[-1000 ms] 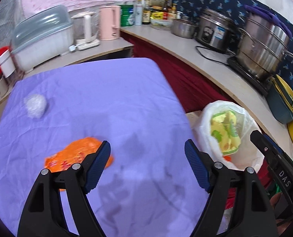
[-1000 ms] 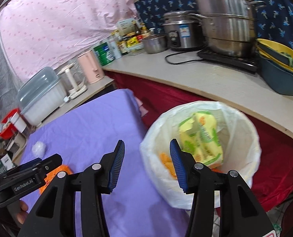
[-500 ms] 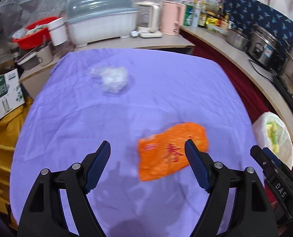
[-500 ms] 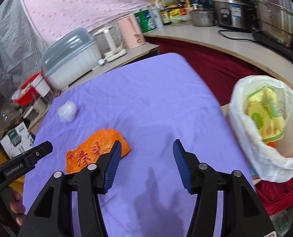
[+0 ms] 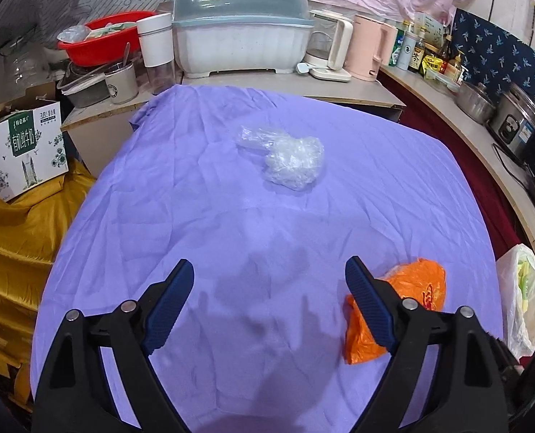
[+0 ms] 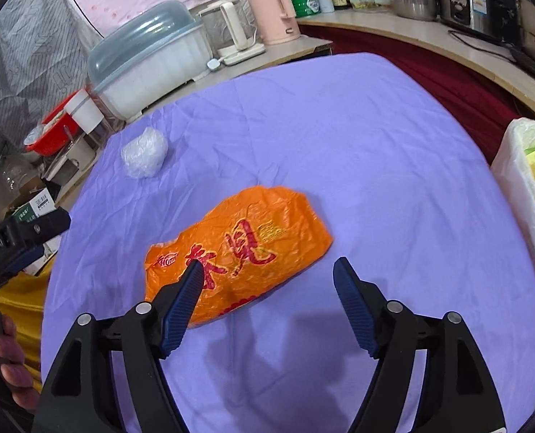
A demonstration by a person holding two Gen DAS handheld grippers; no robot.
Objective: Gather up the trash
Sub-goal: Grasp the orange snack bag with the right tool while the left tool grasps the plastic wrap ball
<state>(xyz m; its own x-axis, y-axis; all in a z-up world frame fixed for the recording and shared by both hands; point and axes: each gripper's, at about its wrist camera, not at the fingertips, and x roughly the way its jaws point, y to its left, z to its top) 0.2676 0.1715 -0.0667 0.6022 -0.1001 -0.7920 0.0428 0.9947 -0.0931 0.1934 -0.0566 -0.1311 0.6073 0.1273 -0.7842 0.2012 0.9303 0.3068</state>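
Both claws gape, released. The right gripper point(image 6: 265, 283) hovers over the orange bag point(image 6: 242, 249), showing its red print; the left gripper point(image 5: 269, 288) faces the crumpled clear plastic point(image 5: 290, 160) beyond that bag.

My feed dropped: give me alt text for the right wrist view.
Open right tongs hover over an orange bag lying flat on the purple cloth. A clear plastic ball lies beyond; the white bin bag is at right.

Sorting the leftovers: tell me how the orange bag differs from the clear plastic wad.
The orange bag is opaque, printed with red characters and lies fairly flat; the clear plastic wad is see-through, unprinted and crumpled into a lump. The bag lies nearer both grippers, the wad farther back. Both rest loose on the purple cloth.
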